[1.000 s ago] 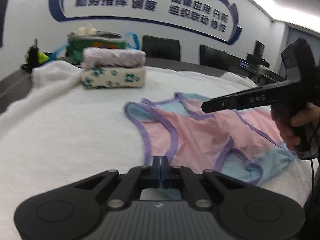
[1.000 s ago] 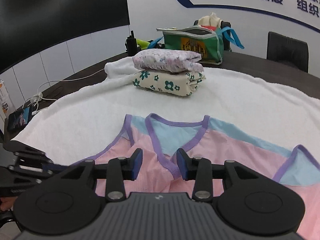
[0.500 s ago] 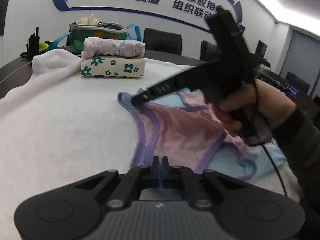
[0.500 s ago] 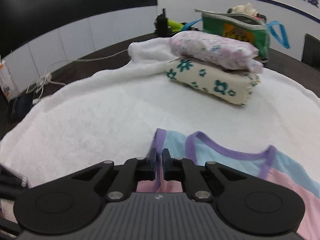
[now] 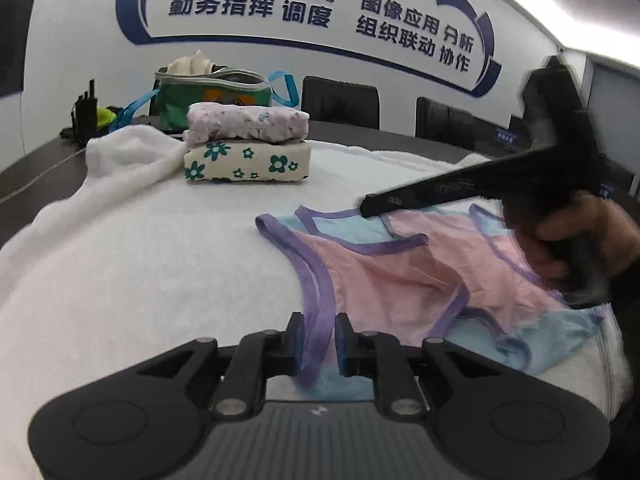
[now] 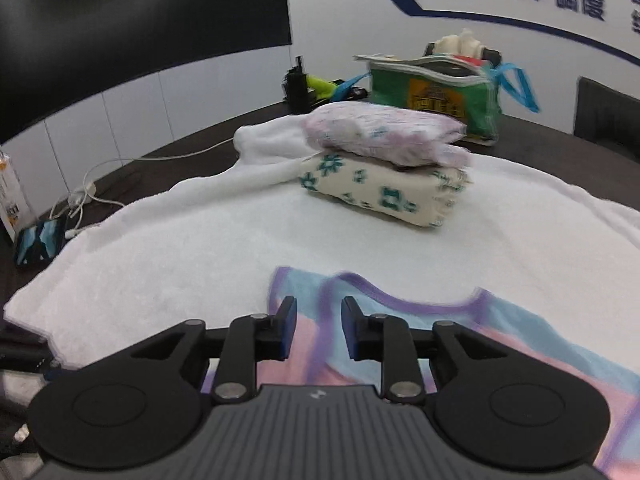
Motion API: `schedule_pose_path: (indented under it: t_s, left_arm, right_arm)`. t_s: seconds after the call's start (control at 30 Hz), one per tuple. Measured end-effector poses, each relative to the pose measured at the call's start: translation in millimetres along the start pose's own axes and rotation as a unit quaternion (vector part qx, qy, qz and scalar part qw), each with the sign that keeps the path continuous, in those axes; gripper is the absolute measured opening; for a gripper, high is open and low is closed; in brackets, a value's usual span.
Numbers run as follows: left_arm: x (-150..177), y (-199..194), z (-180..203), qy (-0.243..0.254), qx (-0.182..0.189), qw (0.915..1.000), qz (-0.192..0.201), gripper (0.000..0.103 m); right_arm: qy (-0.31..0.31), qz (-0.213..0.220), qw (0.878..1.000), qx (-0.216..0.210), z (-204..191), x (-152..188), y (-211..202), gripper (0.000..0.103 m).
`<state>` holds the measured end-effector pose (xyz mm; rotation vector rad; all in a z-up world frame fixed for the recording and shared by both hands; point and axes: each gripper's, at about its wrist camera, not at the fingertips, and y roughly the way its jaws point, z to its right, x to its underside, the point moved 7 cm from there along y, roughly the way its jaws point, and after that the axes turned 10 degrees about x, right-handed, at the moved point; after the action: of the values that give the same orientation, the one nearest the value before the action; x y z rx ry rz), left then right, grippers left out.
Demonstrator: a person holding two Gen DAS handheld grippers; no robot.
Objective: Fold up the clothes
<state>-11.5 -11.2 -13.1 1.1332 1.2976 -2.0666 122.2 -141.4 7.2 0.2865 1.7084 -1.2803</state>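
Note:
A pink and light-blue sleeveless top (image 5: 400, 272) with purple trim lies flat on the white towel (image 5: 140, 260). My left gripper (image 5: 318, 344) is at its near edge; its jaws are opening, with a strip of purple trim lying loose between the pads. My right gripper (image 6: 319, 332) hovers over the top's (image 6: 500, 340) far-left shoulder corner, jaws opening, the purple edge below the gap and not pinched. From the left wrist view, the right gripper (image 5: 366, 205) is blurred, held by a hand (image 5: 560, 248) over the garment's far side.
Two folded garments are stacked (image 5: 246, 148) (image 6: 384, 160) at the back of the towel, with a green bag (image 5: 212, 92) (image 6: 436, 96) behind them. Dark chairs (image 5: 340, 100) line the far side. A phone (image 6: 40, 240) and a cable (image 6: 92, 196) lie on the dark table at left.
The left jaws were shut and now stand parted around the purple trim. The right gripper closed at the garment's corner, then parted again, and in the left view it has drawn back to the right.

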Motion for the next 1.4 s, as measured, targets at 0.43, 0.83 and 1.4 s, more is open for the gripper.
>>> schedule_pose_path:
  t_s: [0.43,0.83,1.4]
  left_arm:
    - [-10,12,48,0.070,0.015,0.9974,0.009,0.020]
    - [-8,70,75,0.067,0.034,0.9965,-0.037,0.003]
    - [8,10,52,-0.053,-0.027,0.9949,0.081,0.032]
  right_arm:
    - [0.051,-0.003,0.998,-0.039,33,34,-34,0.041]
    - [0.047,-0.011,0.998,-0.051,25,33,-20,0.006]
    - [0.140,0.011,0.990,-0.030,49,13,-25,0.036]
